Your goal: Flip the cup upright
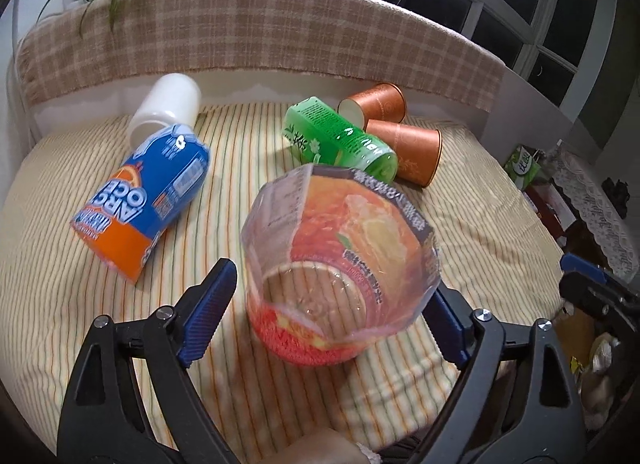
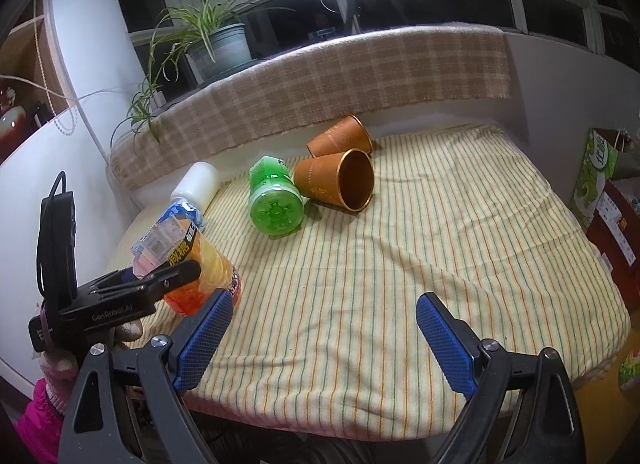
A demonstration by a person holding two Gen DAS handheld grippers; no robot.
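Striped cloth [image 2: 400,284] around orange cup [image 1: 340,276]

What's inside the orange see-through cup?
Nothing: the orange cup looks empty, and its clear bottom shows the striped cloth underneath. The left gripper jaws sit either side of it. The label hides part of its wall.
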